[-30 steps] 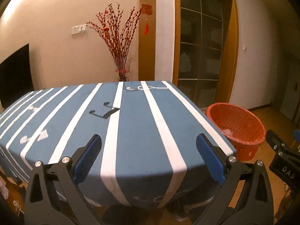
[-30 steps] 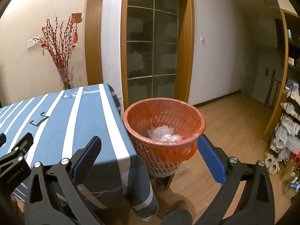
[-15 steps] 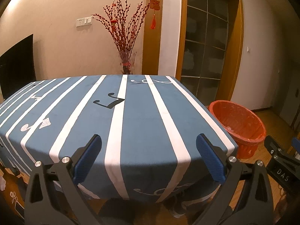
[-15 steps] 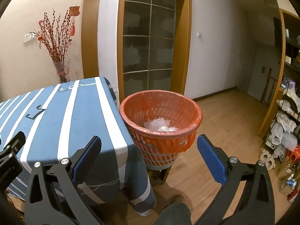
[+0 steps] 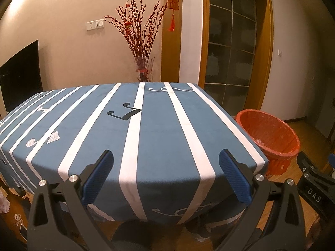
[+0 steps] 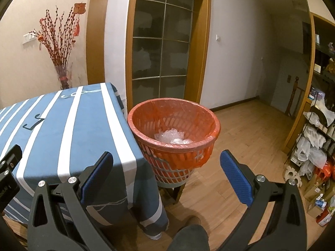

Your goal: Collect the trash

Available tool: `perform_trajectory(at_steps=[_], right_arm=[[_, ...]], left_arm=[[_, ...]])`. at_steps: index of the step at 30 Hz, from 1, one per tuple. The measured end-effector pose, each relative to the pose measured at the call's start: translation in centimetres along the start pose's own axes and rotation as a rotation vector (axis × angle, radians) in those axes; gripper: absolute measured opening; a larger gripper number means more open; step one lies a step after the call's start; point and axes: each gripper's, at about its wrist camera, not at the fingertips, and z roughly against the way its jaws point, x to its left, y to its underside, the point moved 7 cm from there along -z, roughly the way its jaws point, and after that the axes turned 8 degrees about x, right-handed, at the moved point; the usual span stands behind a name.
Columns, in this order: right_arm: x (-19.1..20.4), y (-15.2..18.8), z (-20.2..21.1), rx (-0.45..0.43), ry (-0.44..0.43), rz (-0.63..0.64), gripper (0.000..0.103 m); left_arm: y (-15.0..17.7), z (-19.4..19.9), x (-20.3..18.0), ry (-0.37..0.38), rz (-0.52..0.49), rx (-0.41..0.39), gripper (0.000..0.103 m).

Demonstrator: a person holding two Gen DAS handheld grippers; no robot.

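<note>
Right wrist view: both hand-held grippers, right point(image 6: 165, 171) and left point(image 5: 166, 172), gape wide, empty. Crumpled plastic trash point(image 6: 172, 138) lies inside the orange basket point(image 6: 209, 115) beside the bench point(image 6: 88, 129); a careless swing might topple it.

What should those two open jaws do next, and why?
Probably pause and look around for leftover trash: both the left gripper and right gripper are open and hold nothing, the tablecloth looks bare, and crumpled plastic already lies in the orange basket.

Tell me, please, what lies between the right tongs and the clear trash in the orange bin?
In the right wrist view, only the bin's near wall separates the open right tongs from the trash.
</note>
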Motion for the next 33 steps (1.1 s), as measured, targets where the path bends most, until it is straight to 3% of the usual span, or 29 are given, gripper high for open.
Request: perform_trajectory(at_steps=[33], right_arm=[[0.35, 0.11, 0.16, 0.004, -0.002, 0.003, 0.101]], left_arm=[[-0.19, -0.04, 0.12, 0.000, 0.005, -0.008, 0.099]])
